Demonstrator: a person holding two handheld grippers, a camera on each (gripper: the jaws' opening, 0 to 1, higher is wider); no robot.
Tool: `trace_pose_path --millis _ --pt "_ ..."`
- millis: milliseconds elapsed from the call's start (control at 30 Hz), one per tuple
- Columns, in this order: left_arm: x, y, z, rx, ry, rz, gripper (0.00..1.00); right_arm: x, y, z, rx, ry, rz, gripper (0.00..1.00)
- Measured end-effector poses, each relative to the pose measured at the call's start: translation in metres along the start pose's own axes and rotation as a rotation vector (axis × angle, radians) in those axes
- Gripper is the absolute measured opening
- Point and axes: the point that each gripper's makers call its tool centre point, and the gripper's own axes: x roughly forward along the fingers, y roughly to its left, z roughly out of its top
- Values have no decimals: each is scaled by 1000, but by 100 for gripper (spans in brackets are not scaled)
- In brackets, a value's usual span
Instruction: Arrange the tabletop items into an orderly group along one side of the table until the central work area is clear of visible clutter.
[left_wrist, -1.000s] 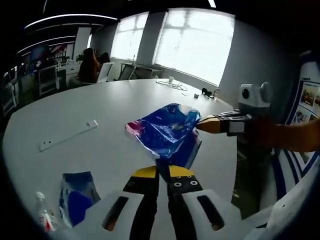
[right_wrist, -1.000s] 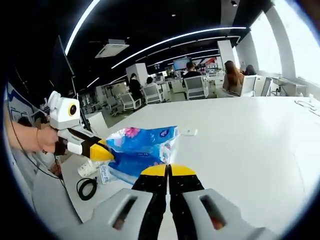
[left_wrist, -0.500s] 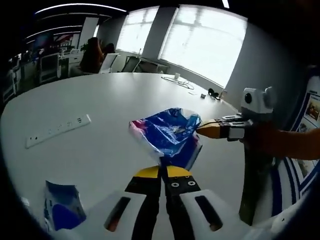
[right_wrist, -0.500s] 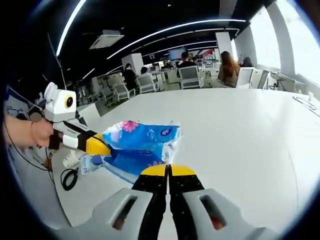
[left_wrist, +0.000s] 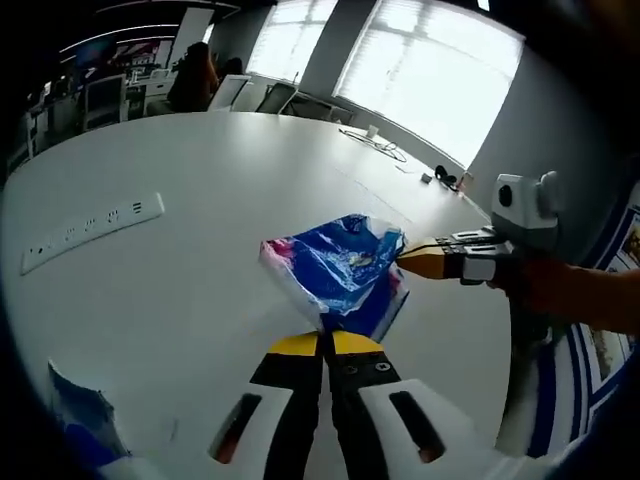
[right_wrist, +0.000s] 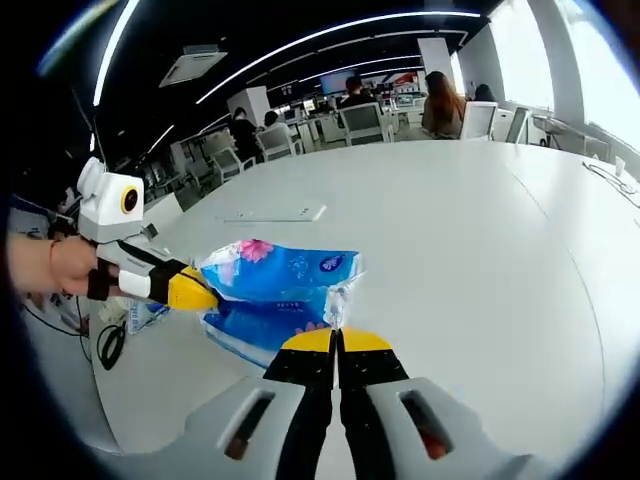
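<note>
A crinkled blue plastic tissue pack (left_wrist: 336, 272) hangs just above the white table (left_wrist: 200, 180), stretched between both grippers. My left gripper (left_wrist: 322, 338) is shut on its near edge. The right gripper (left_wrist: 404, 262) comes in from the right with its yellow tips shut on the pack's far corner. In the right gripper view the same pack (right_wrist: 272, 292) lies ahead, my right gripper (right_wrist: 337, 335) pinching its clear flap. The left gripper (right_wrist: 203, 295), held by a hand, grips its left end.
A white power strip (left_wrist: 82, 226) lies to the left on the table, also seen as a power strip (right_wrist: 272, 214). Another blue pack (left_wrist: 78, 430) sits at the near left edge. Cables (left_wrist: 375, 148) lie at the far side. A black cable (right_wrist: 108, 345) coils near the edge. People sit at desks beyond.
Both grippers keep their hold on the blue pack. Both cameras have moved further over the table and tilted down; the small bottle has slid from the left view.
</note>
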Motion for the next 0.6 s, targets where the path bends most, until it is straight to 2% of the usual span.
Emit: trace_pose_path --millis 333,600 --pt "21 14 -19 -54 60 30 0 14 -8 -21 11 58 16 0" --pt "26 17 -25 -80 67 32 0 19 -11 -31 45 79 14 0"
